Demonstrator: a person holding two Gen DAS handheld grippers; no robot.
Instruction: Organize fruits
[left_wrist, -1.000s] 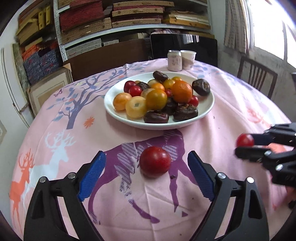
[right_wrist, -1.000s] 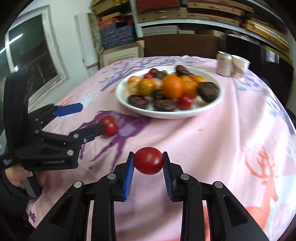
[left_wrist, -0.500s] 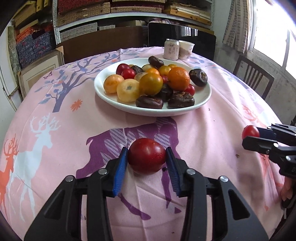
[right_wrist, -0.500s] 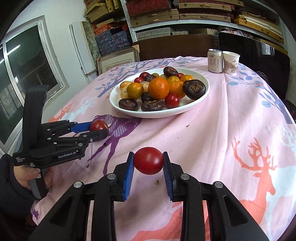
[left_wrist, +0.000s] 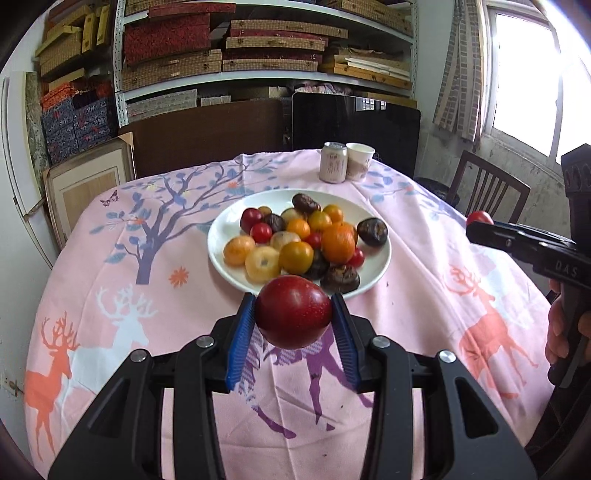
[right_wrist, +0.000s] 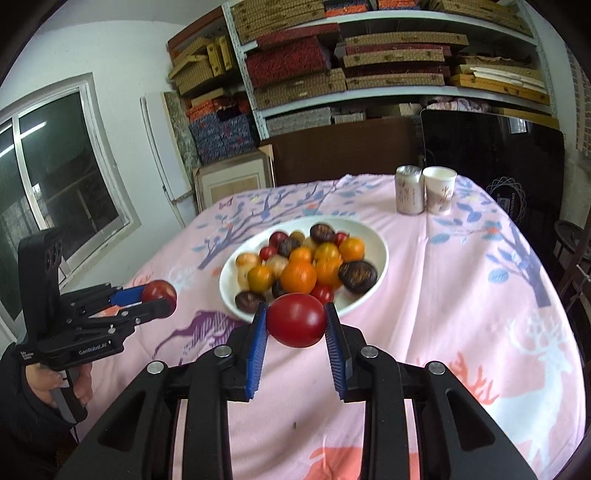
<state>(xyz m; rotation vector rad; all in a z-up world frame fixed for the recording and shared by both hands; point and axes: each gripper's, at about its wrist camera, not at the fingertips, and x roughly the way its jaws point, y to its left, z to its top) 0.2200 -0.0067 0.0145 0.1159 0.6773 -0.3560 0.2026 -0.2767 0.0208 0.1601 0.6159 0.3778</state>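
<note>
Left tongs (left_wrist: 293, 319) clamp dark-red plum (left_wrist: 293, 312); right tongs (right_wrist: 295, 326) clamp tomato (right_wrist: 296, 319); "GenRobot.AI" on left body.

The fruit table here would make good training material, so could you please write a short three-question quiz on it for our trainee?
1. True or false: the left gripper is empty.
2. What stands beside the can at the far edge of the table?
A. a bottle
B. a paper cup
C. a bowl
3. Fill in: the right gripper holds a red ____.

Key:
1. False; it is shut on a dark red plum.
2. B, the paper cup.
3. Tomato, lifted near the white plate of mixed fruit.
</note>
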